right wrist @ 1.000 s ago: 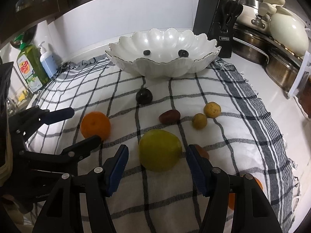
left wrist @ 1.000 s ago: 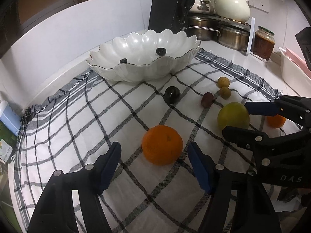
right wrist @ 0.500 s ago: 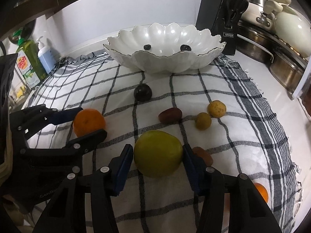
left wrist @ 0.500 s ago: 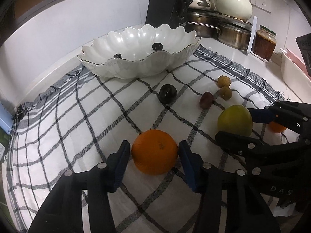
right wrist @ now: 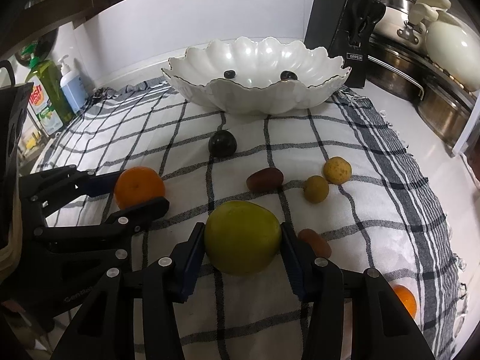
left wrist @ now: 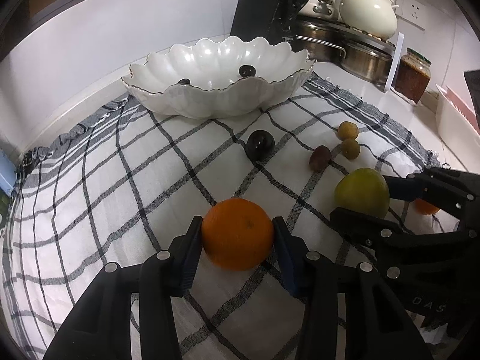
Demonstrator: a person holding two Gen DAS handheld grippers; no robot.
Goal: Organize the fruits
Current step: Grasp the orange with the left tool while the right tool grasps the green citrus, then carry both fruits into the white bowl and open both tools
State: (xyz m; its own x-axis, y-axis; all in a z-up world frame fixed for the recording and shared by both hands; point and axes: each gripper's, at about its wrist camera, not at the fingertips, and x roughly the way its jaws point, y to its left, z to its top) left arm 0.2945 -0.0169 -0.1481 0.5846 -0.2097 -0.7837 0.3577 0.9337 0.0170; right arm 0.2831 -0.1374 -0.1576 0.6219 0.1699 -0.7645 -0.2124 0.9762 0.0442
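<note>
My left gripper is shut on an orange, which rests on the checked cloth. My right gripper is shut on a large green fruit, also on the cloth. Each gripper shows in the other's view, the right gripper and the left gripper. A white scalloped bowl at the back holds two small dark fruits. A dark plum, a brown date and two small yellow fruits lie loose between the bowl and the grippers.
A reddish-brown fruit lies just right of my right gripper, and a small orange lies at the cloth's near right edge. A black knife block, steel pots and a jar stand behind. Soap bottles stand at the left.
Both grippers moved forward and closed, the left around the orange and the right around the green fruit. Both fruits sit between the fingers now.
</note>
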